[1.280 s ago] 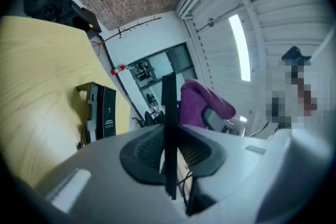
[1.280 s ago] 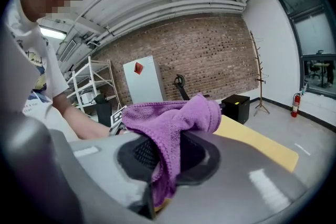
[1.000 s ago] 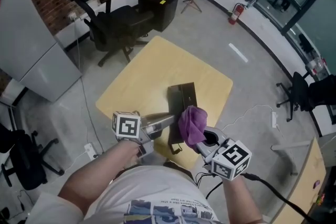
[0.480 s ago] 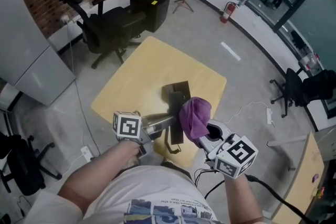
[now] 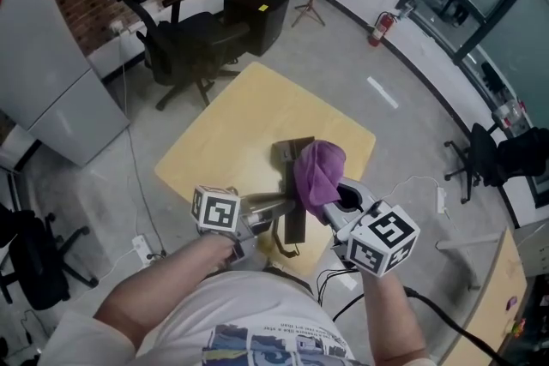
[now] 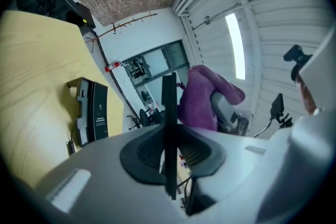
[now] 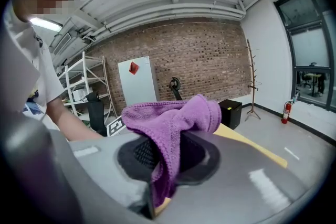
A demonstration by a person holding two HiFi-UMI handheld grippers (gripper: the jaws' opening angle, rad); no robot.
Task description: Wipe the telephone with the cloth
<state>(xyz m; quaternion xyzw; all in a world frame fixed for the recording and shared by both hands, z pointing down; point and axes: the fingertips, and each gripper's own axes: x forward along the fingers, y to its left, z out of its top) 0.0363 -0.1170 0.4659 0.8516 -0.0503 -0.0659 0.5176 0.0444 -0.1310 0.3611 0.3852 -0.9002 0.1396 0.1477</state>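
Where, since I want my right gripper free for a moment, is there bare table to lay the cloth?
The table is bare over its whole far half, from the telephone out to the far corner, and along the left side. The near edge is crowded: the left gripper with its thin dark piece, the right gripper with the cloth, and the cord.

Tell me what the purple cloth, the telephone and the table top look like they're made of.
Purple cloth: soft microfibre-like fabric, matte; it shows a fuzzy pile and limp folds.
Telephone: probably moulded plastic, black, with a slightly glossy flat panel.
Table top: pale wood or wood-look laminate, smooth, with faint grain streaks; I can't tell which.
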